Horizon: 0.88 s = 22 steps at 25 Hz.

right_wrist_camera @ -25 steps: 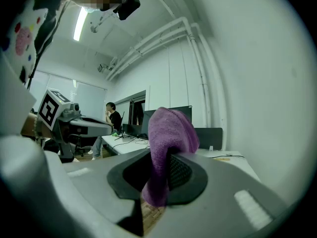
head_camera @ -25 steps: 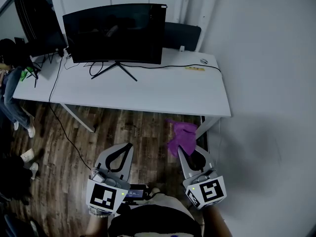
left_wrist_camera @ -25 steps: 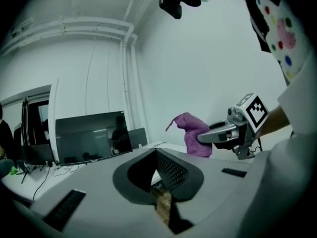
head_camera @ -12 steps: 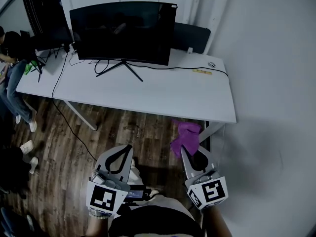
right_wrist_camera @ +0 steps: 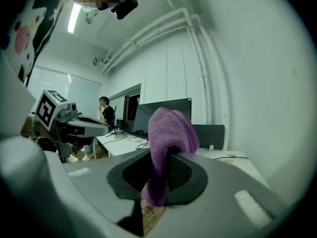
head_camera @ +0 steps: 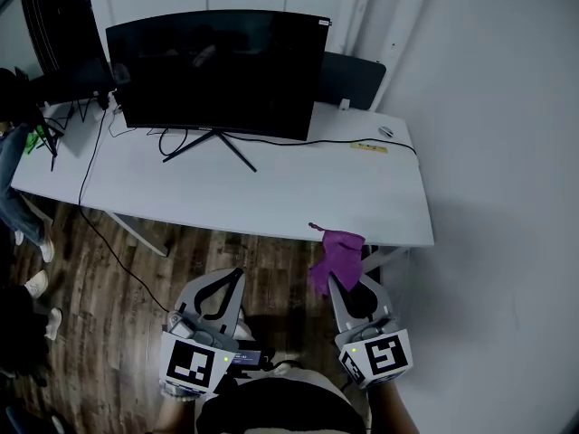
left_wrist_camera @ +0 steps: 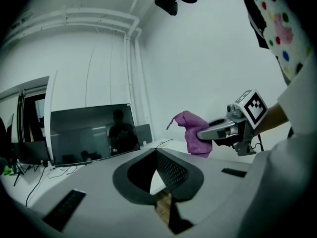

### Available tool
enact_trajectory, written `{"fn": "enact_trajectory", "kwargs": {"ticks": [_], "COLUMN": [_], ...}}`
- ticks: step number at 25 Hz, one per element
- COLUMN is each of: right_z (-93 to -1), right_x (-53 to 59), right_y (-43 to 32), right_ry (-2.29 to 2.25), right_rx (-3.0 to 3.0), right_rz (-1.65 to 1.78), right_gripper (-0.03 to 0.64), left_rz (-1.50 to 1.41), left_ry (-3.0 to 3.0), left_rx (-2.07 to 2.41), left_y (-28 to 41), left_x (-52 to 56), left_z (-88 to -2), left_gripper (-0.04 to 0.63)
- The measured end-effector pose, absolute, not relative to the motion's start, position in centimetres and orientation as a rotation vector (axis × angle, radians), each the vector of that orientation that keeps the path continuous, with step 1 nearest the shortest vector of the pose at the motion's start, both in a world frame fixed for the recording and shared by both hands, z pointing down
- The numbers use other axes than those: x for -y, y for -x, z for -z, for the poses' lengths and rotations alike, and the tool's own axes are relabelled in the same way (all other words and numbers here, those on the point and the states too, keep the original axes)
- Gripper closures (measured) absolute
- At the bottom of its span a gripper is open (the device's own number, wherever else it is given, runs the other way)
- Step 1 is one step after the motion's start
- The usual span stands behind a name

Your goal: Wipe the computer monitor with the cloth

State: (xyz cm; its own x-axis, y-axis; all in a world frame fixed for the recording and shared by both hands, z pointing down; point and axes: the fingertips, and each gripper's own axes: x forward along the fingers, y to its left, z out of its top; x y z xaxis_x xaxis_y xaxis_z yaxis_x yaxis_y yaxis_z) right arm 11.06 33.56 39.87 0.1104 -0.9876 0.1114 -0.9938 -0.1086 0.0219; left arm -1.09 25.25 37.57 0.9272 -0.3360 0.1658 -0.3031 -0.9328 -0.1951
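Note:
A wide black monitor [head_camera: 217,70] stands on its splayed foot at the back of a white table [head_camera: 271,188]; it also shows in the left gripper view [left_wrist_camera: 91,138] and the right gripper view [right_wrist_camera: 166,110]. My right gripper [head_camera: 331,280] is shut on a purple cloth [head_camera: 336,257], which sticks up from the jaws at the table's front edge [right_wrist_camera: 168,133]. From the left gripper view the cloth [left_wrist_camera: 190,132] hangs from the right gripper [left_wrist_camera: 210,133]. My left gripper [head_camera: 237,273] hovers over the floor, short of the table, shut with nothing in it [left_wrist_camera: 155,152].
A second dark screen [head_camera: 54,34] stands at the far left, a dark chair back [head_camera: 348,70] behind the table. Cables [head_camera: 362,143], a yellow strip [head_camera: 369,148] and a small round object [head_camera: 386,132] lie at the back right. People [head_camera: 18,116] stand left. A wall [head_camera: 488,197] runs along the right.
The table and monitor have come nearer in the head view. Both grippers have moved forward; the cloth now reaches the table's front edge. Grips are unchanged.

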Motion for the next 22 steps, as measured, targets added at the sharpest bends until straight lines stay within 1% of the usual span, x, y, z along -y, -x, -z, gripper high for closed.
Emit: {"fn": "enact_trajectory", "kwargs": {"ticks": [12, 22], "right_z": [-37.0, -34.1], "right_x": [-20.9, -13.1], "right_y": [-12.0, -12.3], "right_ry": [-2.37, -2.457], "right_rx": [1.963, 1.847], "right_rz": [-0.106, -0.033], "right_gripper": [0.548, 0.549], "left_rz": [0.259, 0.185], "left_ry": [2.916, 2.936], "left_rx": [-0.376, -0.305], "left_y": [-0.5, -0.8], "left_x": [-11.9, -2.5], "left_z": [-35.1, -33.0], "left_gripper": [0.591, 0.591]}}
